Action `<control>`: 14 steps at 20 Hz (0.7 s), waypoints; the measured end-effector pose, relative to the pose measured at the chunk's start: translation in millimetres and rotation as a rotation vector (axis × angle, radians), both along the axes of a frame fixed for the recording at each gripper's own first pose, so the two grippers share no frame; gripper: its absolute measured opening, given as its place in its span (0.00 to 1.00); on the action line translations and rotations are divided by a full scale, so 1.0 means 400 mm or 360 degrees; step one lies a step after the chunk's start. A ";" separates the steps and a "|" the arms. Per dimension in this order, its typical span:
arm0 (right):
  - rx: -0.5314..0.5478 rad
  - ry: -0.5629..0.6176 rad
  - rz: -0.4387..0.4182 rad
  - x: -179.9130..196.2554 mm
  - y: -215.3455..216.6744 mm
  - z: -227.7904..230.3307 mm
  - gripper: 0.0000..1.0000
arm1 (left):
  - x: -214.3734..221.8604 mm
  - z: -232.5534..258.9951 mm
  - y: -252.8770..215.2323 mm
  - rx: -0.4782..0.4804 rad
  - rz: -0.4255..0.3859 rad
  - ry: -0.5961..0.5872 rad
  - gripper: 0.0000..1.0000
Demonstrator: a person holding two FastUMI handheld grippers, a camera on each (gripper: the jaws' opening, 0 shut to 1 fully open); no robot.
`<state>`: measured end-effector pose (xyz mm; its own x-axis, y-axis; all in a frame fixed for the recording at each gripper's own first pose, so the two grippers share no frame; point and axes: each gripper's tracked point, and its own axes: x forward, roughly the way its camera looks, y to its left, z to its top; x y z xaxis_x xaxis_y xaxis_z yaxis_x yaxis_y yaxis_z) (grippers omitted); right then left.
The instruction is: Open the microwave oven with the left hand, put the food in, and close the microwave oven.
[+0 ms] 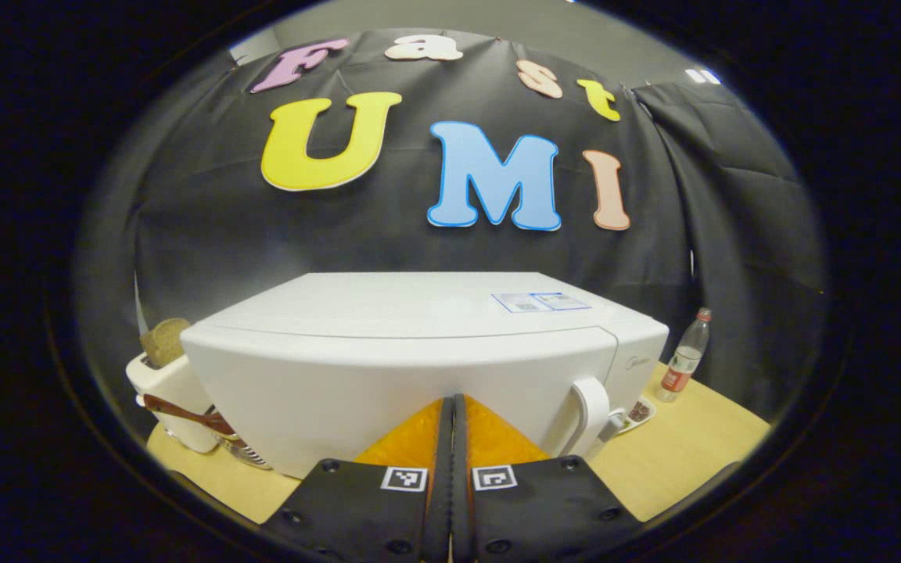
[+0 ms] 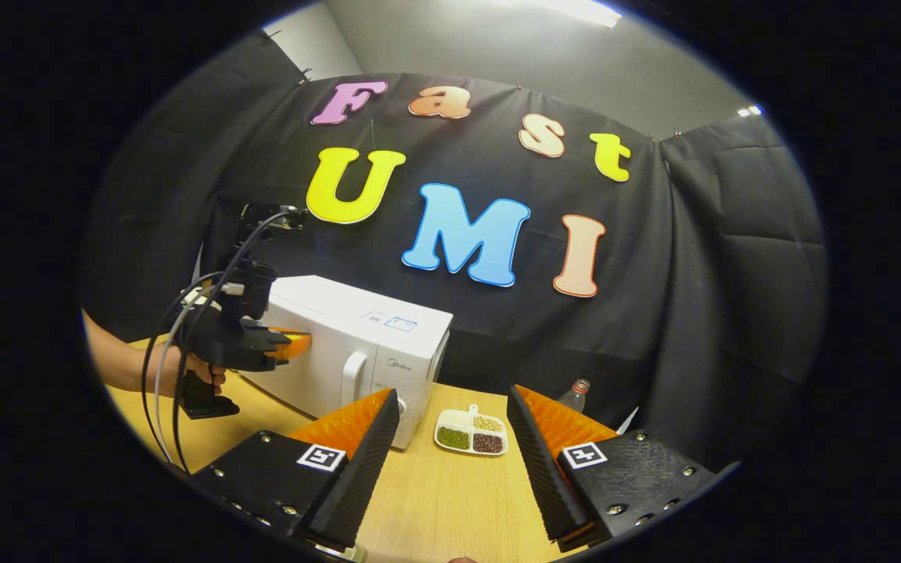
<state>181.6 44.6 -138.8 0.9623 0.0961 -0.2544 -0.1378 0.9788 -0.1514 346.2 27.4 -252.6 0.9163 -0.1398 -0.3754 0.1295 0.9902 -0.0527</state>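
The white microwave (image 1: 419, 344) stands on the table with its door closed; its white handle (image 1: 591, 414) is on the right side of the door. My left gripper (image 1: 452, 400) is shut with nothing between its fingers, its tips close to the door left of the handle. In the right gripper view the microwave (image 2: 364, 336) is at the left, and a hand holds the left gripper (image 2: 298, 344) at its door. The food, a small white dish (image 2: 472, 432) of beans in three compartments, lies on the table beyond my open right gripper (image 2: 452, 403).
A white toaster (image 1: 173, 391) holding a slice of bread (image 1: 163, 340) stands left of the microwave. A plastic bottle (image 1: 685, 356) stands right of it, behind the dish (image 1: 640, 412). The wooden table (image 2: 435, 493) has bare room in front of the dish.
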 end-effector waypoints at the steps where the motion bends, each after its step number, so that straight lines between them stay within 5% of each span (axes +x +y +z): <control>1: 0.0010 -0.0016 0.0013 -0.013 -0.004 0.009 0.85 | -0.012 0.031 -0.006 -0.0007 0.0001 -0.0037 0.07; 14: 0.0220 -0.0087 0.0171 -0.191 -0.079 0.074 0.85 | -0.427 0.286 0.009 0.0095 0.0239 -0.0234 0.07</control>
<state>105.2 12.9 -109.2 0.9567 0.2296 -0.1790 -0.2379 0.9709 -0.0264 175.5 31.2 -138.3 0.9706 0.0209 -0.2399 -0.0177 0.9997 0.0155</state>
